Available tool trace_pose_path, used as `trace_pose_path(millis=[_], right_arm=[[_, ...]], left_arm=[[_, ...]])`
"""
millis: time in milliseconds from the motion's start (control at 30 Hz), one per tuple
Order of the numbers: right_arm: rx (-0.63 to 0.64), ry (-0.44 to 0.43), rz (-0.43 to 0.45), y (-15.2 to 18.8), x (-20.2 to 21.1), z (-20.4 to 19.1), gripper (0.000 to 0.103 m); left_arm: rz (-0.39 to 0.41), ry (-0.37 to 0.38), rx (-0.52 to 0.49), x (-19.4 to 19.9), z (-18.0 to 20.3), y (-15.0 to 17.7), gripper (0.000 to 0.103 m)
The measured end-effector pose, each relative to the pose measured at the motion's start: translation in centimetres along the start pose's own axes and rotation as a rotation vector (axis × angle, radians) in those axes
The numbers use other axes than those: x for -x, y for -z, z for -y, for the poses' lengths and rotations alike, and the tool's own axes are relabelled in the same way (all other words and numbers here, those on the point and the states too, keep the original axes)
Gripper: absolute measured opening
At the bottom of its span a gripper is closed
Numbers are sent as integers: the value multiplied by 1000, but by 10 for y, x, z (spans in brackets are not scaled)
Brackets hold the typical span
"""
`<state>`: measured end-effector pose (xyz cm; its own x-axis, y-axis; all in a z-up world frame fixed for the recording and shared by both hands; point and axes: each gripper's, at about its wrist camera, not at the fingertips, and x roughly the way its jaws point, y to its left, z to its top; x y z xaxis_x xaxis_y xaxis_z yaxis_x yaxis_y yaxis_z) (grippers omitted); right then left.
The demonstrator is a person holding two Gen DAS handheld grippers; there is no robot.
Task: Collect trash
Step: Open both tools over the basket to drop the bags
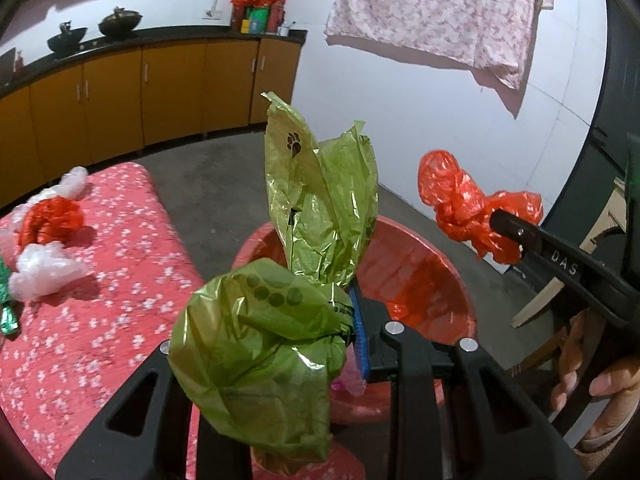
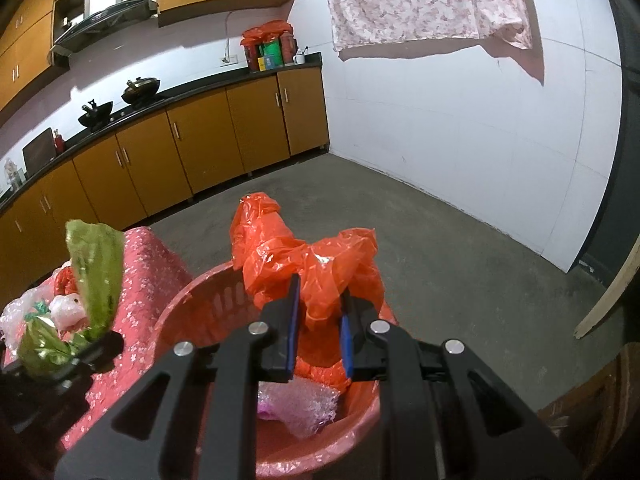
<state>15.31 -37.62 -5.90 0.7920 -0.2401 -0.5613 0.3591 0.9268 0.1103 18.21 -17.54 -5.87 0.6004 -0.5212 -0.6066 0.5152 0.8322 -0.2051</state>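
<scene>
My left gripper [image 1: 340, 320] is shut on a crumpled green plastic bag [image 1: 312, 208] with paw prints, held above the near rim of a red basket [image 1: 448, 276]. My right gripper [image 2: 320, 320] is shut on a crumpled orange plastic bag [image 2: 308, 264], held above the same basket [image 2: 176, 312]. The right gripper also shows in the left wrist view [image 1: 508, 232] with the orange bag [image 1: 460, 204]. The green bag shows at the left of the right wrist view [image 2: 96, 276]. Orange plastic and bubble wrap [image 2: 296, 404] lie inside the basket.
A table with a pink flowered cloth [image 1: 100, 340] stands left of the basket, with white, red and green plastic scraps [image 1: 44, 240] on it. Orange kitchen cabinets [image 2: 200, 148] line the back. A flowered cloth [image 2: 420, 0] hangs on the white wall. Grey floor lies beyond.
</scene>
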Motion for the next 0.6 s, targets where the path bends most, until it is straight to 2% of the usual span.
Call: trace_pose_path(millis=[133, 200, 267, 367, 600], right_arm=[[-15, -10, 1, -2, -5, 2, 19], [-32, -30, -1, -2, -7, 3, 23], [-42, -45, 1, -1, -9, 4, 25], [-49, -58, 1, 0, -10, 6, 34], [-44, -36, 3, 2, -9, 10, 49]], left_arm=[[-29, 13, -9, -14, 7, 1, 29], [-39, 16, -7, -20, 8, 2, 30], [-48, 16, 1, -24, 7, 4, 38], [-56, 12, 22, -28, 3, 6, 52], [-62, -11, 54, -24, -9, 11, 55]])
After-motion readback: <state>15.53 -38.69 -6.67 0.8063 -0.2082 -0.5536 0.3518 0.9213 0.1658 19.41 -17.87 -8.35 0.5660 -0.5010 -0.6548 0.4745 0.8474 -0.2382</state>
